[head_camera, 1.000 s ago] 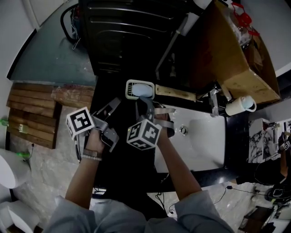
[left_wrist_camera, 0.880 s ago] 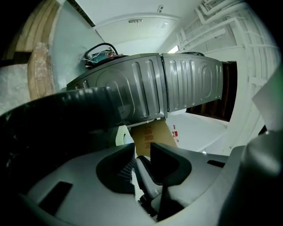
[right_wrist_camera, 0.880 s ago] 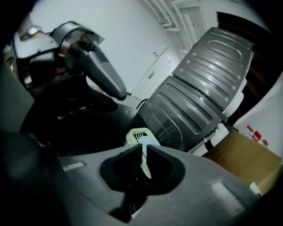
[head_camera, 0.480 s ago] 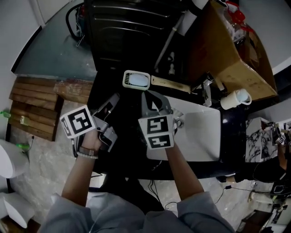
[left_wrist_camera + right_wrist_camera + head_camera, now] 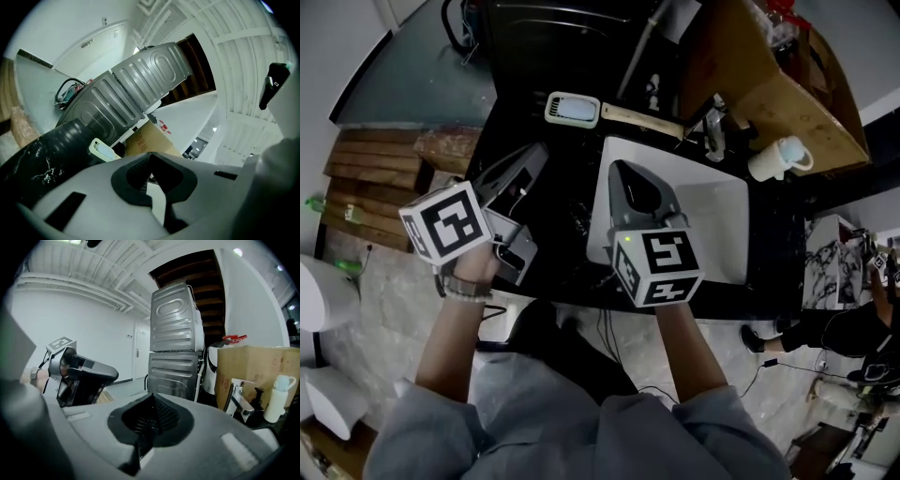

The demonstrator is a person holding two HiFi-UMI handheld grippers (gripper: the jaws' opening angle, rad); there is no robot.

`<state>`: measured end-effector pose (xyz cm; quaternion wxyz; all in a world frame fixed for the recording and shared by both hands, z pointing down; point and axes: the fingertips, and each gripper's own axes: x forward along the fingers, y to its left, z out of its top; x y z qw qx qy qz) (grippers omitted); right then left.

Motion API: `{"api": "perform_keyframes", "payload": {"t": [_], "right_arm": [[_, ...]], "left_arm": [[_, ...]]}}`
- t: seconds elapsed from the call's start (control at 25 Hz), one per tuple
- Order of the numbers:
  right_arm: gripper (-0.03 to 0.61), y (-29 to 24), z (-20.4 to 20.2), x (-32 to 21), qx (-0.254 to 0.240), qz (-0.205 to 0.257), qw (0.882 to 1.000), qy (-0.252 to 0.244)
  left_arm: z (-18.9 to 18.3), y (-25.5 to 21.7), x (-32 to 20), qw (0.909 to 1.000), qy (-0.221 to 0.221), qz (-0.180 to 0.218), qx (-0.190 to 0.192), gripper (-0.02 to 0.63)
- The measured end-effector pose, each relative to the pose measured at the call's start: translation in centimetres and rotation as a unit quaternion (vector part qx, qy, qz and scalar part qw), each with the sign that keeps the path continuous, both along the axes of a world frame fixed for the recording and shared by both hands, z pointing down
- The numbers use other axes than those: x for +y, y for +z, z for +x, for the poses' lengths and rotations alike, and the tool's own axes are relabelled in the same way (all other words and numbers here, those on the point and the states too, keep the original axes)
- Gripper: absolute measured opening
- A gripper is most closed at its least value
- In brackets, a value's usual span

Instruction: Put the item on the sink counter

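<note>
The jaws of the left gripper [image 5: 149, 161] are clenched, pad against pad, with nothing between them. Those of the right gripper [image 5: 151, 401] are pressed together in the same way, equally empty. Neither gripper carries a load.

Both grippers are held in the air over the front part of the black marbled bench [image 5: 553, 220], the left above bare bench and the right above the near-left corner of the white sink [image 5: 727, 220]. Both are well apart from the item.

The item, a cream-rimmed rectangular piece with a pale blue face [image 5: 574, 110], lies flat on the bench. It is just beyond the sink's far-left corner and close to the foot of the two stacked grey appliances [image 5: 176, 333]. One end adjoins a wooden strip [image 5: 642, 120] running along the sink's back rim; whether that strip is its handle cannot be told.

Lying flat and far from the front edge, the item looks stable. The placement therefore appears done, which would explain the empty, closed jaws held clear of it.

A faucet [image 5: 713, 120], a white cup [image 5: 776, 157] and a cardboard box [image 5: 769, 80] stand behind the sink, untouched.
</note>
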<state>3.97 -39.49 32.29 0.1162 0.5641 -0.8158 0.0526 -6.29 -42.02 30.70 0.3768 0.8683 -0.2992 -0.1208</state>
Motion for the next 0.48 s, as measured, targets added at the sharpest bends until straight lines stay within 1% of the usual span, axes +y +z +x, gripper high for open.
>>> {"api": "perform_keyframes", "payload": {"t": [0.12,0.28,0.48], "right_arm": [[-0.002,-0.9,0.9,2.9,-0.025,0.006,1.0,0.003],[-0.002,-2.3,1.9,6.2,-0.051,0.017,0.999,0.008],[-0.002,-3.7,2.7,9.8,-0.064,0.028,0.998,0.008]], "left_arm": [[0.0,-1.1,2.2,0.9999,-0.01,0.009,0.004,0.003],[0.2,-2.5,5.2,0.9988,-0.014,0.039,-0.024,0.005],[0.1,-3.8,9.0,0.9962,-0.026,0.06,-0.058,0.003]]}}
